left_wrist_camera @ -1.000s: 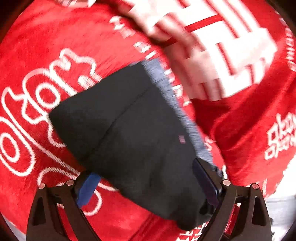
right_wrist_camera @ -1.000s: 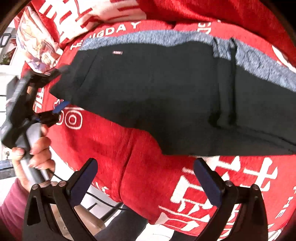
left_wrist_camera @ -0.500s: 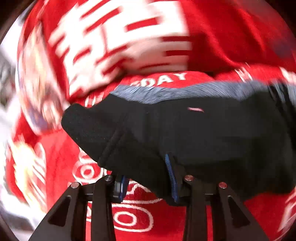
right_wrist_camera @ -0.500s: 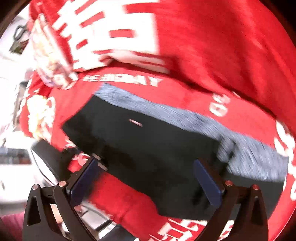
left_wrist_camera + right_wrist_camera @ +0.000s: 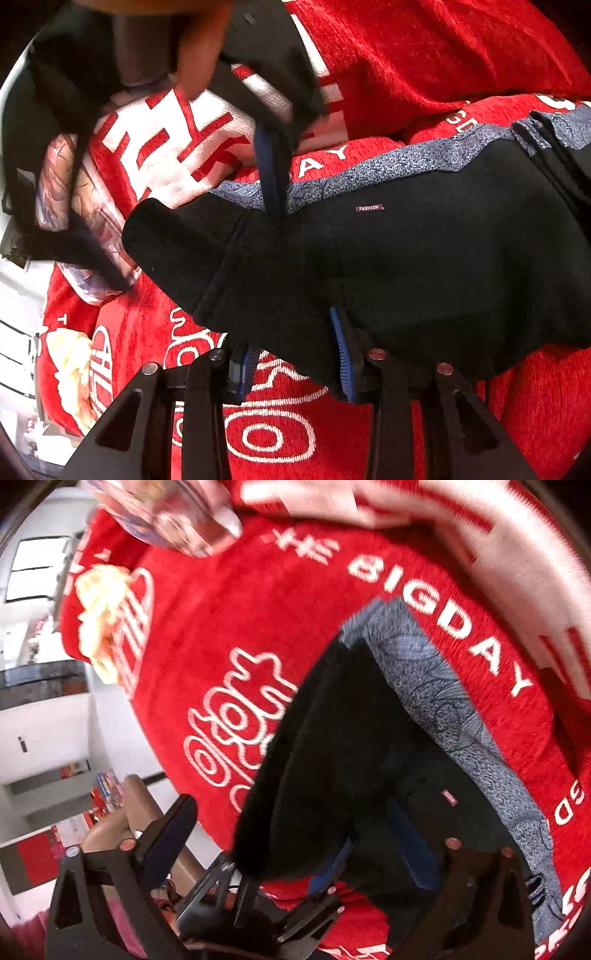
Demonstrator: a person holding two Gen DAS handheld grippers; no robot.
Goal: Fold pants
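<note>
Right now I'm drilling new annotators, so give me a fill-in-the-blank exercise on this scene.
The pants are ___ with a grey patterned stripe.
The small tag on them reads ___.
They lie on a ___ blanket with white lettering.
The left gripper holds the pants' edge with its jaws ___.
Missing words: black; FASHION; red; shut.

Black jaws with blue pads (image 5: pixel 341 354)
</note>
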